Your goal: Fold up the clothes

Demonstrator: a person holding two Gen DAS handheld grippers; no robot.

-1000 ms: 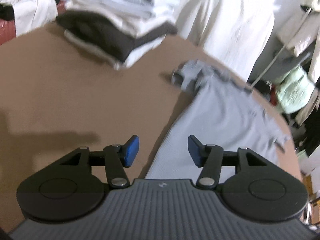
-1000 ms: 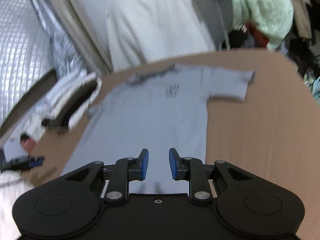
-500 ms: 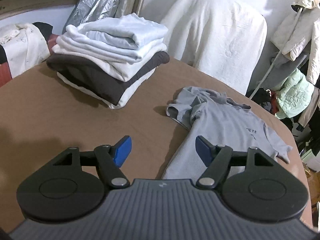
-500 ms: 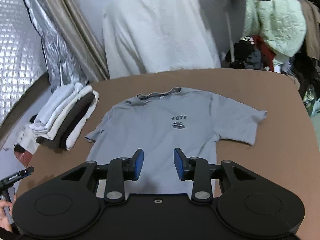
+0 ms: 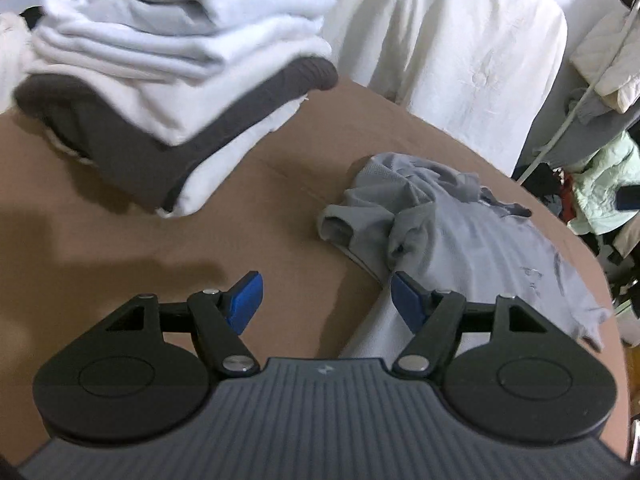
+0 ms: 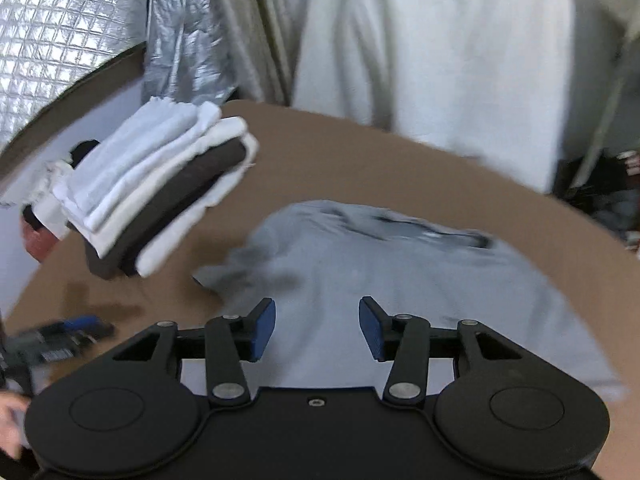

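We see a brown desk [image 5: 100, 248] with a rounded far edge. Two things lie directly on it. A stack of folded clothes [image 5: 172, 80] sits toward the far left, white layers with a dark one between them. Near it but apart lies a grey T-shirt [image 6: 400, 280], spread over the desk's right part, its left sleeve [image 5: 360, 220] bunched and crumpled. Bare brown surface separates stack and shirt.

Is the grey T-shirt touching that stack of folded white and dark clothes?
Apart. The left wrist view shows bare brown table between the grey T-shirt and the stack.
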